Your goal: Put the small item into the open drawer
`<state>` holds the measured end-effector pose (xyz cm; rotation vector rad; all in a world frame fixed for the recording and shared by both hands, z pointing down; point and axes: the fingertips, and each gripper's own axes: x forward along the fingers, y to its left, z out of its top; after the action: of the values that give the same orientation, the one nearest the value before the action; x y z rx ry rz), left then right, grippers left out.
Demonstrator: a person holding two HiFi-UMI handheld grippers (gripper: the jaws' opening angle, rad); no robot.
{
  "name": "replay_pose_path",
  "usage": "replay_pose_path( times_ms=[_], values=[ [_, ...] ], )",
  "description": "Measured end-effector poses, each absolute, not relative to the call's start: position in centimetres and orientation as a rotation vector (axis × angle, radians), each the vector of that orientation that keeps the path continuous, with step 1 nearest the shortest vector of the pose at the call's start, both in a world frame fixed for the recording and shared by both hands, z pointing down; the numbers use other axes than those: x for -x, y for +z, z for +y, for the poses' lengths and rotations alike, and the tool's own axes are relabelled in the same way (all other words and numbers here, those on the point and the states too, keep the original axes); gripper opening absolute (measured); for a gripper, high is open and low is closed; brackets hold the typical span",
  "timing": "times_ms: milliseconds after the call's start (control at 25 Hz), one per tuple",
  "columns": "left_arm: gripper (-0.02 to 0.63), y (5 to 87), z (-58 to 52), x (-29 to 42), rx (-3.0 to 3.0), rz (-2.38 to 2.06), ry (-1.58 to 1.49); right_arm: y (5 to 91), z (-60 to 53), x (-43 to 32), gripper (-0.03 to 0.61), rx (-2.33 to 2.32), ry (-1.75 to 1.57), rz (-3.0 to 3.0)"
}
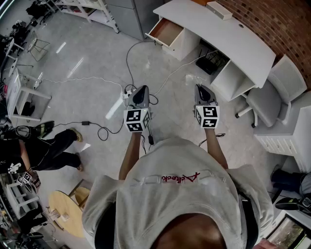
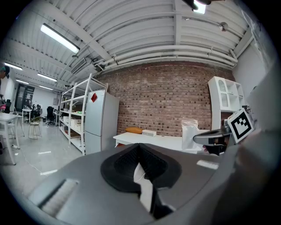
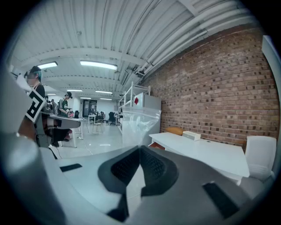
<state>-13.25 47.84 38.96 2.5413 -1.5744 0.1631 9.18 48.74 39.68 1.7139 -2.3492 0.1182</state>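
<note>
Closest to us, our right gripper [image 1: 201, 90] has its fingers closed on one clear plastic bag [image 3: 137, 125] (it stands up above the tips). Our left gripper [image 1: 141, 91] has its fingers closed tip to tip. One open drawer [image 1: 166, 30], its wooden bottom showing, juts from the white desk [image 1: 233, 34], well apart from the bag. One white box [image 1: 218, 9] sits on the desk. Cables [image 1: 127, 59] trail over the grey floor [image 1: 82, 58], and one chair [image 1: 269, 95] stands beside the desk.
</note>
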Motion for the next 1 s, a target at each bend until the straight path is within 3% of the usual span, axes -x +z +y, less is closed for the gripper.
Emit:
replay_pose_path(
  times_ms=[1000],
  values=[
    [0.008, 39.6, 50.2, 11.0, -2.542, -1.563, 0.199, 39.4, 50.5, -9.5, 0.012, -1.689, 0.136, -2.438]
  ],
)
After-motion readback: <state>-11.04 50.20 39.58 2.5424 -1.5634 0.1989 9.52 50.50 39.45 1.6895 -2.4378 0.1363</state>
